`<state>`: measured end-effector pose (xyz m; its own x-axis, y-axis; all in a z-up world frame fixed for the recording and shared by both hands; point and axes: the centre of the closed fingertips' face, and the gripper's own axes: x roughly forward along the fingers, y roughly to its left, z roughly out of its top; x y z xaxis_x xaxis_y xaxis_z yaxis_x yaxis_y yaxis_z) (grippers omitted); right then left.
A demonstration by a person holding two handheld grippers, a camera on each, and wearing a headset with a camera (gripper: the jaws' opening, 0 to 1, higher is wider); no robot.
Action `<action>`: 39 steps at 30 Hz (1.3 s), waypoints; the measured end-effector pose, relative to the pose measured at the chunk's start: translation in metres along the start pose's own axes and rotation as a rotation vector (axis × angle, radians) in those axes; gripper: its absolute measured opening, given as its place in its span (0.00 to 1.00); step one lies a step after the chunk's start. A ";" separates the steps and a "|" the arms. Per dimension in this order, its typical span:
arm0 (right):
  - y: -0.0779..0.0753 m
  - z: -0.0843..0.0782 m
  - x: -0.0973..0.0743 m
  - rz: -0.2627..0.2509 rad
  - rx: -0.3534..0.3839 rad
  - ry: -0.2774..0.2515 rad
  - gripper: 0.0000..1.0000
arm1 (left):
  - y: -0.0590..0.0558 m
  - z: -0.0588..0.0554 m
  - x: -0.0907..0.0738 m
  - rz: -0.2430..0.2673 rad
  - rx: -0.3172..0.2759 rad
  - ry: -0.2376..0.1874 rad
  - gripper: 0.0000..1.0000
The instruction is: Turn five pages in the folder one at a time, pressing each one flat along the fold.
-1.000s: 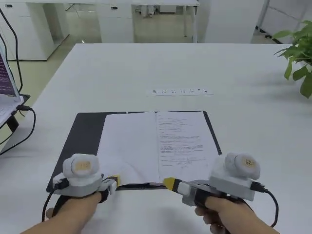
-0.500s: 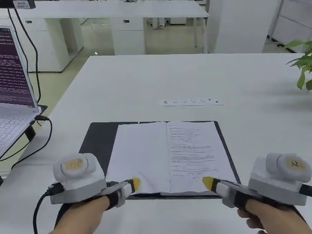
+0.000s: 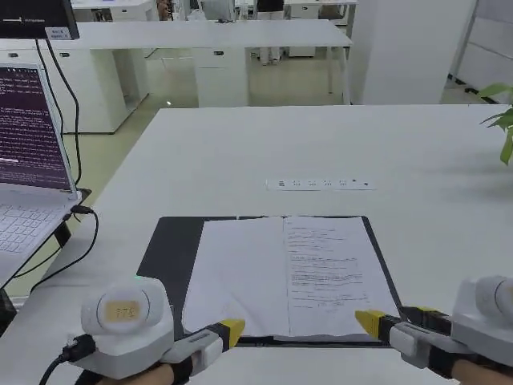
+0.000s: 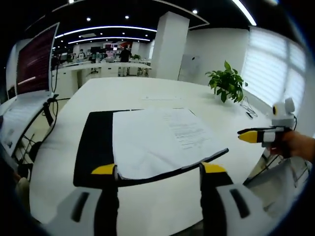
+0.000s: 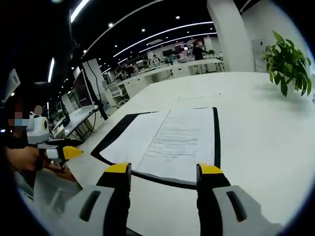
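Your head view puts the open folder [image 3: 164,249] at lower centre, its pages [image 3: 288,273] lying flat, with a laptop [image 3: 28,160] at the left edge and a power strip [image 3: 321,184] above it. The gripper views add that your left gripper [image 4: 158,169] and right gripper [image 5: 163,169] both have their jaws spread apart near the folder's bottom edge. A plant [image 5: 288,64] stands at upper right.

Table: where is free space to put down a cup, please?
Free: right of the folder up to the plant; behind the strip to the far edge. Crowded: the left edge, by the laptop and its cable.
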<state>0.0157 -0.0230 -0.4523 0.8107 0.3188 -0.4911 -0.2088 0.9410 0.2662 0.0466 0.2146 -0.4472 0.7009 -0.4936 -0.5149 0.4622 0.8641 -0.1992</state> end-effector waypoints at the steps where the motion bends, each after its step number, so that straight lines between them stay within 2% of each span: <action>1: 0.000 0.001 -0.001 -0.002 -0.012 -0.001 0.56 | 0.000 -0.001 -0.002 -0.005 -0.014 0.007 0.69; 4: 0.002 0.005 -0.006 -0.006 -0.063 -0.009 0.66 | 0.001 -0.002 -0.007 -0.005 -0.011 0.006 0.75; 8: 0.009 0.008 -0.013 0.004 -0.128 -0.013 0.74 | 0.004 -0.002 -0.017 0.005 0.059 0.010 0.79; 13: 0.016 0.013 -0.023 0.011 -0.194 -0.037 0.82 | 0.009 -0.005 -0.028 0.010 0.068 0.013 0.84; 16: 0.020 0.015 -0.027 0.015 -0.224 -0.069 0.88 | 0.013 -0.007 -0.033 0.021 0.126 0.013 0.88; 21: 0.028 0.009 -0.032 0.029 -0.268 -0.086 0.95 | 0.015 -0.009 -0.041 0.031 0.219 0.007 0.92; 23: 0.032 0.010 -0.034 0.035 -0.287 -0.105 1.00 | 0.014 -0.010 -0.043 0.030 0.227 0.005 0.94; 27: 0.038 0.011 -0.038 0.050 -0.296 -0.122 1.00 | 0.011 -0.008 -0.046 0.028 0.251 -0.009 0.99; 39: 0.031 0.008 -0.038 0.027 -0.267 -0.106 0.99 | 0.007 -0.004 -0.042 0.015 0.245 -0.010 0.99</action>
<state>-0.0171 -0.0068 -0.4188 0.8528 0.3436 -0.3934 -0.3562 0.9334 0.0431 0.0185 0.2417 -0.4301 0.7135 -0.4825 -0.5080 0.5685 0.8225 0.0174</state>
